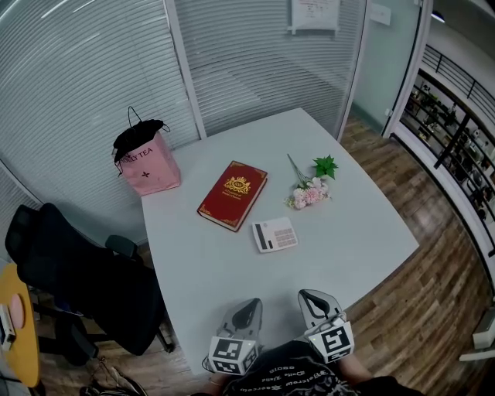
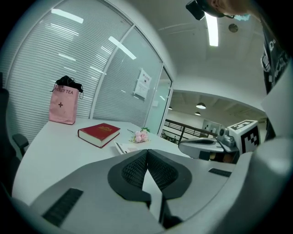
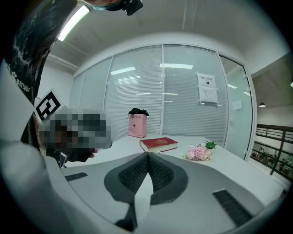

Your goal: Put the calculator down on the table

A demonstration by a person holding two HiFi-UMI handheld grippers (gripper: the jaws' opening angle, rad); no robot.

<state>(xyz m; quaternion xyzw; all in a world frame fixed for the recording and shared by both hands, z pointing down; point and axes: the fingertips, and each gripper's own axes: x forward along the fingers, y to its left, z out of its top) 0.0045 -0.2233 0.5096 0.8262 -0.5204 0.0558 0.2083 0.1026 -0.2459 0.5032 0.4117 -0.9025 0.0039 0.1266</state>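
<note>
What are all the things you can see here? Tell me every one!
table: one, white, middle of the room
gift bag: one, pink, table's far left corner
book: one, red, middle of the table
calculator: one, white, flat on the table before the book
flowers: one bunch, pink with green leaves, right of the book
office chair: one, black, left of the table
notice: one, white, on the glass wall
left claw: one, grey, shut, empty, by the table's near edge
right claw: one, grey, shut, empty, beside it
</note>
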